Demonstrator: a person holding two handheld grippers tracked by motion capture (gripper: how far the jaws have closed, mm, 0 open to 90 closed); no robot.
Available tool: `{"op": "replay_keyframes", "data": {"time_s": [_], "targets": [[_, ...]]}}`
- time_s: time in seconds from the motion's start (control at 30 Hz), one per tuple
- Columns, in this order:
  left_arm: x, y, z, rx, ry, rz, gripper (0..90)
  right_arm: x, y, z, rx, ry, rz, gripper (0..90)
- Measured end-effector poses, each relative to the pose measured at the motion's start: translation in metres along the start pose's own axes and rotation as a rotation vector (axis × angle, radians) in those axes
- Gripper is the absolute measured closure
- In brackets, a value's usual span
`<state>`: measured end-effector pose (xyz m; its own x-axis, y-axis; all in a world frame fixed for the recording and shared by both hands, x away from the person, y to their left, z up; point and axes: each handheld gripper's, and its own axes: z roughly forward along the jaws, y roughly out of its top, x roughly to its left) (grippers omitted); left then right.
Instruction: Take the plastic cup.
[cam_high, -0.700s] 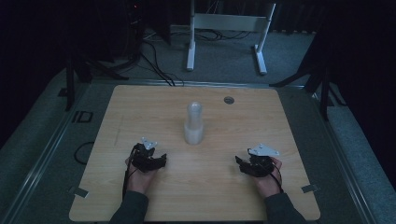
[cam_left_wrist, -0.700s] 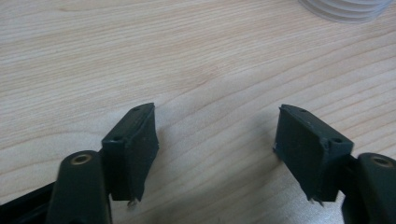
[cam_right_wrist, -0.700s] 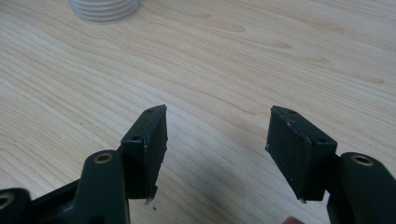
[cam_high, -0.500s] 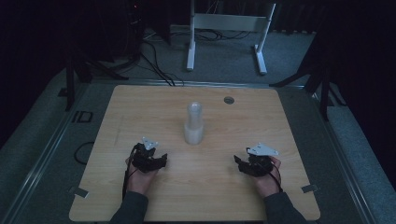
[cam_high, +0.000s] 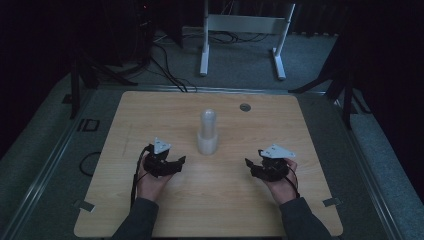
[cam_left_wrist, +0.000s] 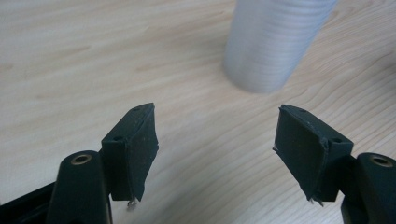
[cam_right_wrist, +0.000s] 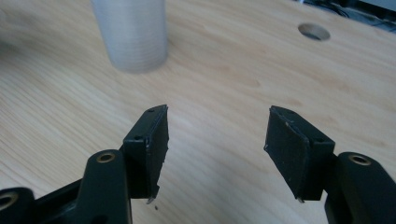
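Observation:
A pale, ribbed, translucent cylinder with a narrower rounded top (cam_high: 208, 132) stands upright near the middle of the wooden table (cam_high: 150, 115). My left gripper (cam_high: 176, 162) rests low over the table to the cylinder's left and nearer the person, jaws apart with bare wood between them (cam_left_wrist: 215, 140). The cylinder's base (cam_left_wrist: 275, 42) lies ahead of it, apart from the pads. My right gripper (cam_high: 251, 165) sits to the cylinder's right, also open and holding nothing (cam_right_wrist: 215, 140), with the cylinder (cam_right_wrist: 133, 32) ahead at the left.
A round cable hole (cam_high: 244, 107) sits in the table's far right part (cam_right_wrist: 314, 31). Beyond the far edge stand a white metal frame (cam_high: 245, 30) and cables on the floor (cam_high: 165, 65). A hand and dark sleeve (cam_high: 142, 215) hold each gripper from the near edge.

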<state>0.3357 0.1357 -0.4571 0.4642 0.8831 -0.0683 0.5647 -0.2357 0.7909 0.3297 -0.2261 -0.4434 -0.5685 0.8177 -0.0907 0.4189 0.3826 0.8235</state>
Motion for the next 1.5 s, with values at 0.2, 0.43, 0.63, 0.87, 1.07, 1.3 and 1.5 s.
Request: {"op": "replay_keyframes", "data": {"time_s": [0.2, 0.43, 0.63, 0.87, 1.07, 1.3, 1.5], "targets": [[-0.008, 0.019, 0.009, -0.012, -0.032, 0.048, 28.0, 0.004, 0.02, 0.002, -0.029, 0.031, -0.019, 38.7], [-0.017, 0.029, 0.02, -0.026, -0.068, 0.069, 26.9, 0.009, 0.041, 0.007, -0.047, 0.066, -0.034, 38.4], [-0.025, 0.036, 0.035, -0.043, -0.097, 0.095, 25.0, 0.014, 0.062, 0.015, -0.058, 0.082, -0.061, 37.3], [-0.03, 0.043, 0.05, -0.066, -0.092, 0.088, 22.4, 0.021, 0.082, 0.024, -0.075, 0.097, -0.085, 35.9], [-0.034, 0.045, 0.059, -0.08, -0.089, 0.087, 21.1, 0.027, 0.093, 0.031, -0.091, 0.11, -0.1, 32.1], [-0.037, 0.046, 0.066, -0.106, -0.093, 0.078, 21.1, 0.037, 0.112, 0.044, -0.107, 0.142, -0.098, 28.9], [-0.037, 0.047, 0.068, -0.129, -0.098, 0.07, 21.1, 0.037, 0.12, 0.05, -0.125, 0.155, -0.08, 28.8]]}}
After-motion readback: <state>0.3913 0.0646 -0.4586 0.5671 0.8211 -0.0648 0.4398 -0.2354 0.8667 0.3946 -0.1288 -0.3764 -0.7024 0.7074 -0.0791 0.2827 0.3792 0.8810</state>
